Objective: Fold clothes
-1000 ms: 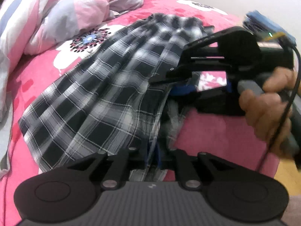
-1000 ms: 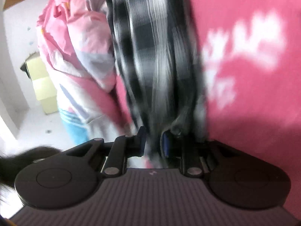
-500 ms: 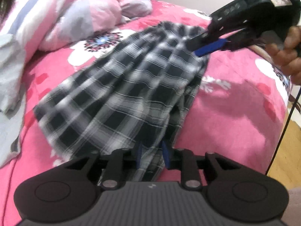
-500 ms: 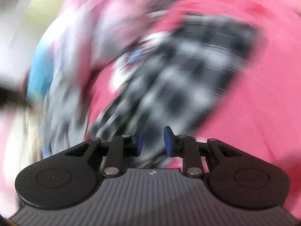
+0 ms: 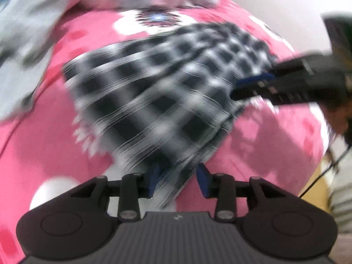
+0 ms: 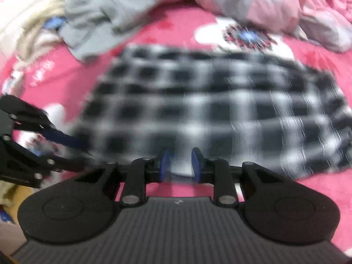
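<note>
A black-and-white plaid skirt (image 5: 167, 92) (image 6: 198, 107) lies flat on the pink floral bedsheet (image 5: 264, 154); both views are blurred by motion. My left gripper (image 5: 178, 180) hovers over the skirt's near corner. Its jaws are opening, and the cloth shows between the blue pads (image 5: 203, 179) without being pressed. It also appears in the right wrist view, where my left gripper (image 6: 77, 151) is at the skirt's left edge. My right gripper (image 6: 180, 165) stands slightly open above the skirt's near edge, holding nothing. In the left wrist view my right gripper (image 5: 244, 88) hangs over the skirt's right edge.
A grey garment (image 6: 99, 17) and a pink-and-grey quilt (image 6: 275, 6) are heaped at the far side of the bed. The bed's edge and a yellow floor (image 5: 325, 180) are at the right, with a hand (image 5: 336, 114) and a cable there.
Both grippers have let go of the skirt, which now lies flat. The right gripper has risen and rolled upright. The left gripper's jaws have spread and it has drawn back.
</note>
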